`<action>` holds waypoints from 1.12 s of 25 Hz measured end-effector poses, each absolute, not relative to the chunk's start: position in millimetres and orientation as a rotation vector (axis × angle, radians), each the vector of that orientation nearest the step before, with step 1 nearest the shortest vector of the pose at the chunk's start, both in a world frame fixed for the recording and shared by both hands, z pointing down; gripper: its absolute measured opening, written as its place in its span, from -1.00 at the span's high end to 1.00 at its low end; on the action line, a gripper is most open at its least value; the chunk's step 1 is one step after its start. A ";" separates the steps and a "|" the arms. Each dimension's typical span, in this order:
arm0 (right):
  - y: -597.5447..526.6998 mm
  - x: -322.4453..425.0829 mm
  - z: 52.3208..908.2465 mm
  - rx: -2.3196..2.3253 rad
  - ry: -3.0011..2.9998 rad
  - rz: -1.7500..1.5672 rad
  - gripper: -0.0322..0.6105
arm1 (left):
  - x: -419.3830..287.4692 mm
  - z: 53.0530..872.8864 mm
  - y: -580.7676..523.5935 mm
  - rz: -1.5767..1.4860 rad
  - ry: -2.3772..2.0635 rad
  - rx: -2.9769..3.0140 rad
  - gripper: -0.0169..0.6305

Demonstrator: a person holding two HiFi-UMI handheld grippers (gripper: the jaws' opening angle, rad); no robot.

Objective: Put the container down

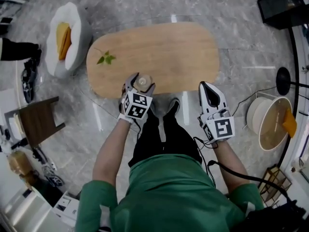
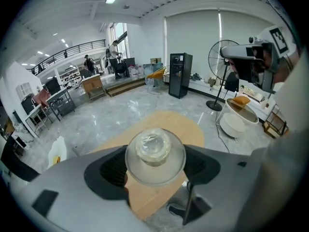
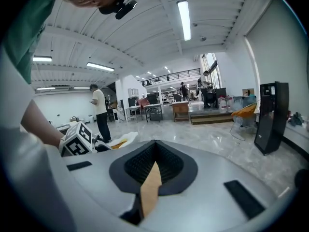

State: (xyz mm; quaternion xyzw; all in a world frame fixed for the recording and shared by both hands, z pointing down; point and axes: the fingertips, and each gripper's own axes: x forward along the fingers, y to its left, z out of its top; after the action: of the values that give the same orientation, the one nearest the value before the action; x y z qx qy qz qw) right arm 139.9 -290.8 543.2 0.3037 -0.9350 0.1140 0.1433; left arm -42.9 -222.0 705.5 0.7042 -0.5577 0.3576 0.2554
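Note:
A small clear round container [image 2: 155, 156] with a pale lid sits between the jaws of my left gripper [image 1: 140, 84], which is shut on it. In the head view the container [image 1: 143, 82] hangs over the near edge of the oval wooden table [image 1: 164, 52]. My right gripper [image 1: 209, 94] is held off the table's near right side. Its jaws are shut with nothing between them, and only a sliver of tabletop [image 3: 151, 187] shows through the gap. In the left gripper view the table [image 2: 164, 124] lies below the container.
A green leaf sprig [image 1: 105, 58] lies on the table's left part. A white chair [image 1: 67, 35] with an orange cushion stands left of the table, a dark stool [image 1: 36, 120] nearer left. A round white basket [image 1: 270, 122] and a fan stand [image 1: 284, 76] are on the right floor.

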 end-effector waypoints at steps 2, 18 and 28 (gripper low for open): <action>-294.9 137.7 554.8 0.886 -2.681 0.328 0.86 | -45.6 720.0 -230.1 0.976 -1.494 1.923 -0.12; -302.2 110.4 643.7 0.908 -2.539 0.398 0.86 | -62.9 858.8 -298.5 1.061 -1.355 2.005 -0.12; -299.9 106.5 692.3 0.901 -2.489 0.460 0.86 | -51.2 935.2 -313.9 1.101 -1.296 2.009 -0.12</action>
State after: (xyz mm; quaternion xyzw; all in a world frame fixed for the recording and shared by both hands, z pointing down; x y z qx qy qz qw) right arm 106.5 -299.9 692.3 0.3269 -0.9025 0.1668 0.2256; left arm -51.2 -313.9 935.2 0.7385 -0.4766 0.4049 0.2520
